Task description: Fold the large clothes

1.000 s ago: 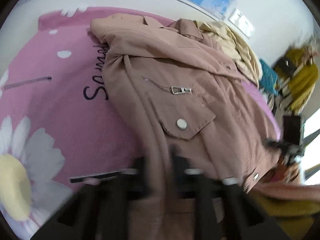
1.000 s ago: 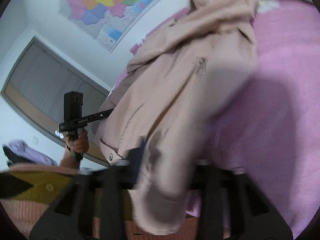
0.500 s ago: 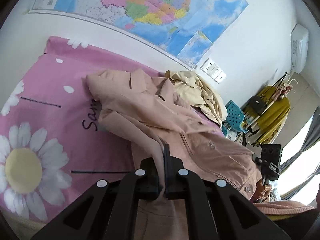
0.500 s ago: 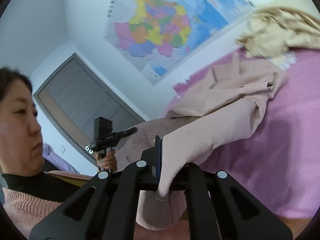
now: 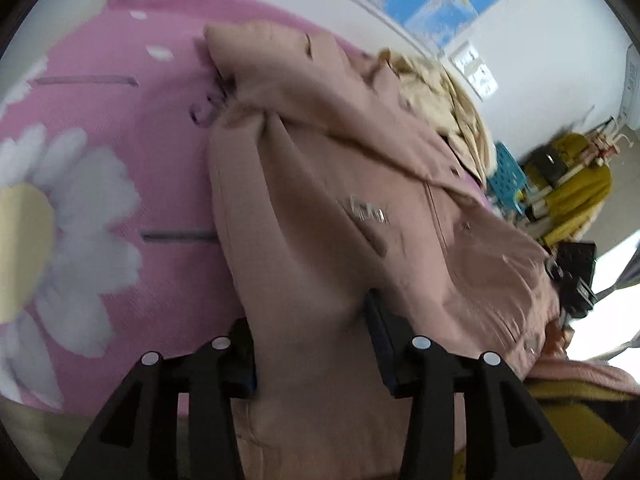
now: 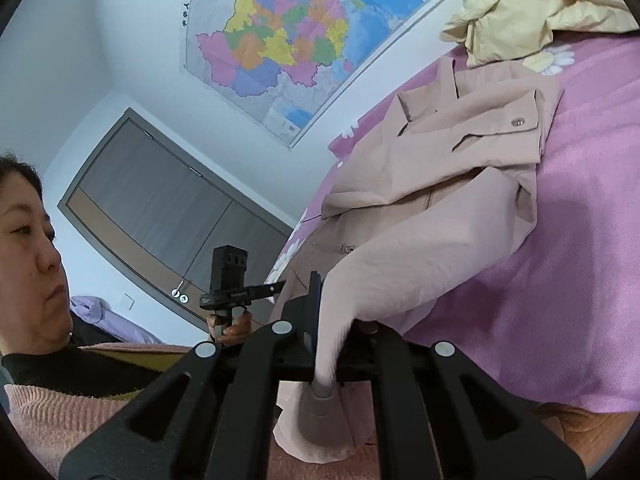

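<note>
A dusty-pink jacket lies on a pink bedspread with white daisies. In the left wrist view my left gripper has its jaws spread wide, and a sleeve drapes loosely between them. In the right wrist view my right gripper is shut on the other sleeve, which hangs down over the fingers, cuff below. The jacket body lies behind it on the bed. The left gripper also shows there, beside the jacket hem.
A cream garment is bunched near the wall at the head of the bed. A map hangs on the wall. A blue crate and yellow clothes stand beyond the bed. The person stands by the bed edge.
My left gripper was shut on the sleeve half a second ago; now its jaws are wide apart and it has tilted down toward the bed. My right gripper stays shut on its sleeve.
</note>
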The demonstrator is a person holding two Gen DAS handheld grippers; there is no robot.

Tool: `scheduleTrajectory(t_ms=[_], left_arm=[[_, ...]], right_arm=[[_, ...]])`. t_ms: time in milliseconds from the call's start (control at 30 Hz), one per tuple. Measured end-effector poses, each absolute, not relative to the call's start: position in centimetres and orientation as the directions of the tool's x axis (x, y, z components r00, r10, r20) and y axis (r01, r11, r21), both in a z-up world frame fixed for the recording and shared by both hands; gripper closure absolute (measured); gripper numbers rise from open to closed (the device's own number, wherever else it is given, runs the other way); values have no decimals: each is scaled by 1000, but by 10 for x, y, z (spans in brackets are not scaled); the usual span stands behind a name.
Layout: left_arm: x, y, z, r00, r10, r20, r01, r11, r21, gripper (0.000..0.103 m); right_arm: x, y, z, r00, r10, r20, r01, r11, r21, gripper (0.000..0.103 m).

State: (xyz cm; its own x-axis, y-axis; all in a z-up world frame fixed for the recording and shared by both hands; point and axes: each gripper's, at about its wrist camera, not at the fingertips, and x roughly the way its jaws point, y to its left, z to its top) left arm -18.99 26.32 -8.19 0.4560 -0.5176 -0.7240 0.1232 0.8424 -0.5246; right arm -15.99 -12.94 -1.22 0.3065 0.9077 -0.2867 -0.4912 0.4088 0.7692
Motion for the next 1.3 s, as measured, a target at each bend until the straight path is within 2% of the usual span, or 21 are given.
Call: scheduleTrajectory(t_ms=[33,67,100,200,433,600,733,800,900,1000,1067,1133,1200,1233,1267,1300], left_arm=[[-192,262,-81,463,-514,-722,135,846,-516,72],[-194,260,-81,454,-517,-725,144,846,-513,95],[-194,258,-81,443,-526,-726,149,842,-519,103],[-192,261,-71,486,-544,-684,145,822,-550,102],[-162,283,2,616,-554,-560,185,793,-580,102],[-102,290,41,655,-490,-575,156,832,-532,102],[-24,307,45,651,-447,-614,59,836,-546,102],[18,315,34,627,-400,-668,-21,849,-529,101],[64,322,1,555,-354,-753,-134,855,-501,101],[86,329,-25,500,-352,-791,-179,852,-492,96],[89,331,-35,500,-343,-795,-205,845,-494,96],[83,331,-32,520,-342,-782,-176,854,-490,92],[74,330,-24,552,-308,-775,-146,879,-453,83],[63,324,-14,587,-268,-764,-111,908,-404,71],[52,319,-5,614,-243,-751,-72,930,-360,56],[47,314,1,633,-232,-739,-41,943,-331,52]], right_arm=[[-159,-128,-14,300,910,-285,-489,403,774,98],[-159,-127,-14,297,911,-286,-487,403,775,98],[-158,-126,-13,297,911,-286,-488,402,774,98],[-152,-127,-6,307,917,-255,-492,383,782,98],[-103,-132,34,360,918,-170,-510,346,788,98],[-20,-152,54,443,889,-115,-414,317,853,98],[55,-159,44,497,850,-174,-281,347,895,96],[88,-157,29,496,841,-217,-220,364,905,92],[130,-150,0,491,805,-333,-101,433,896,88],[150,-145,-25,473,784,-401,-26,468,883,78],[153,-148,-33,479,780,-402,-6,461,887,57],[148,-149,-29,492,773,-401,-44,482,875,50],[135,-145,-13,496,759,-422,-123,543,831,42],[128,-146,-6,506,746,-433,-153,572,806,37],[121,-146,5,526,723,-448,-193,614,765,35],[109,-144,19,559,684,-468,-241,674,698,35]])
